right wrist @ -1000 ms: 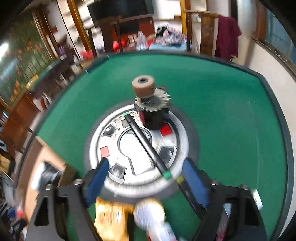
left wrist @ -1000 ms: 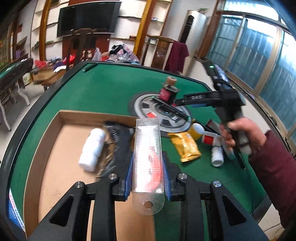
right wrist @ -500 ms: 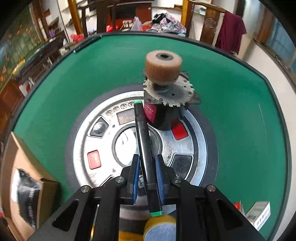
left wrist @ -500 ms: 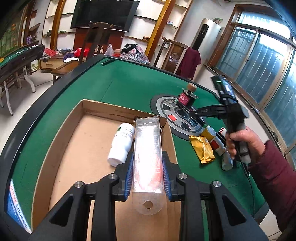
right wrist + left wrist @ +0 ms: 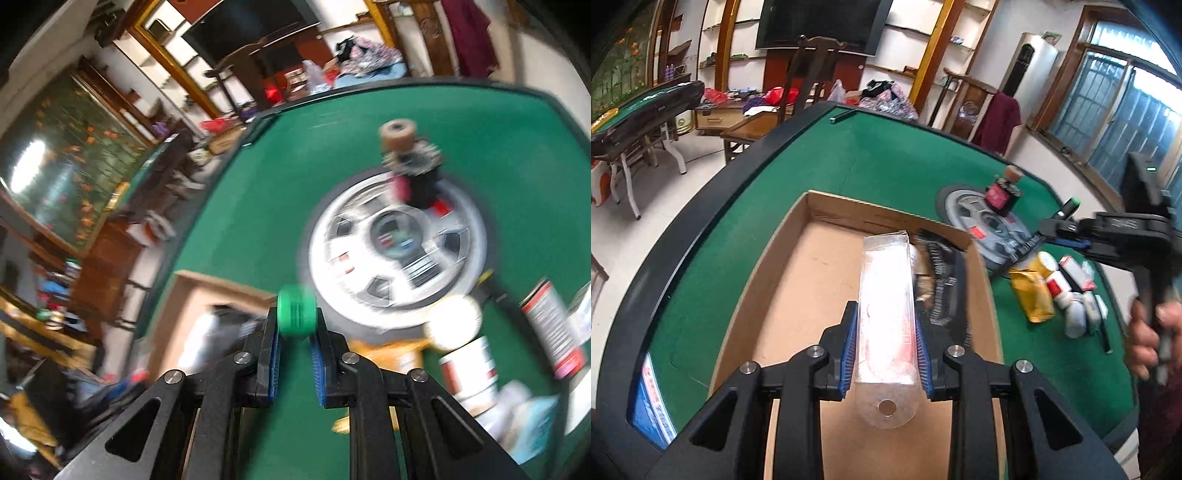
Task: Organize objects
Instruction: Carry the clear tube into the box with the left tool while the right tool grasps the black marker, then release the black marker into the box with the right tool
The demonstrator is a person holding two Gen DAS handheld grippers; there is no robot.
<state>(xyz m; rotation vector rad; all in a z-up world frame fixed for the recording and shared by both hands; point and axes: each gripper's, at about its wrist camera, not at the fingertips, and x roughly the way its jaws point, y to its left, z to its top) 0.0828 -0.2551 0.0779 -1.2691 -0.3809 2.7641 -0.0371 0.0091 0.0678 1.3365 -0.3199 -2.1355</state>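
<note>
The left gripper [image 5: 885, 343] clamps a clear packet [image 5: 886, 306] pointing straight ahead over the cardboard box [image 5: 798, 280], while the right gripper [image 5: 295, 350] clamps a green-capped pen [image 5: 296, 312] end-on.

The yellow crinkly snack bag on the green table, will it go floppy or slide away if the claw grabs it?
The yellow crinkly foil snack bag looks puffy and creased, so it would probably bend and crumple instead of staying stiff. It seems light for its size. Its shiny skin could slip between pads, though lying flat on the green felt table it likely won't roll.
</note>
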